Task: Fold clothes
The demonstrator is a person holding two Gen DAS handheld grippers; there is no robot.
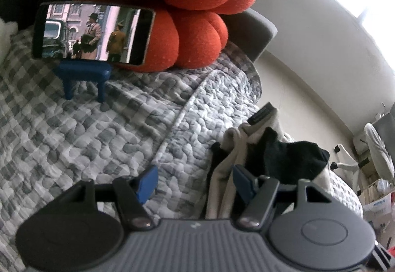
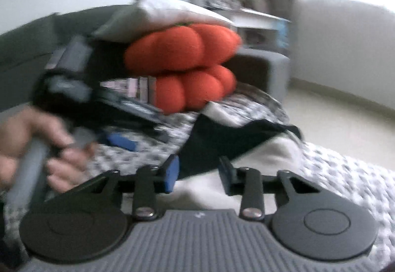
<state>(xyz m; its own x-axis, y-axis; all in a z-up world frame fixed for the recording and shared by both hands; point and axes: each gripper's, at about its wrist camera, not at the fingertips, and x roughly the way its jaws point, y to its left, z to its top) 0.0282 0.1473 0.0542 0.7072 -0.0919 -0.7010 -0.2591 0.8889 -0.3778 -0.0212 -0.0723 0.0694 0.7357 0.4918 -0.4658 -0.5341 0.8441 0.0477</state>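
While the left gripper [image 1: 195,182] stands spread and empty over the checked quilt [image 1: 86,128], the right gripper [image 2: 198,173] gapes narrower, gripping nothing, before black cloth [image 2: 222,138].

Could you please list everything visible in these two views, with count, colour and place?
Quilt: one, grey-white check, covering the bed.
Cushion: one, orange, lobed, at the bed's head.
Phone: one, screen lit, propped before the cushion.
Phone stand: one, blue, on the quilt.
Clothes: small pile, beige and black, at the quilt's edge.
Chair: one, white, far right.
Left claw: open, over the quilt.
Right claw: open, empty.
Hand: one, gripping the left handle.
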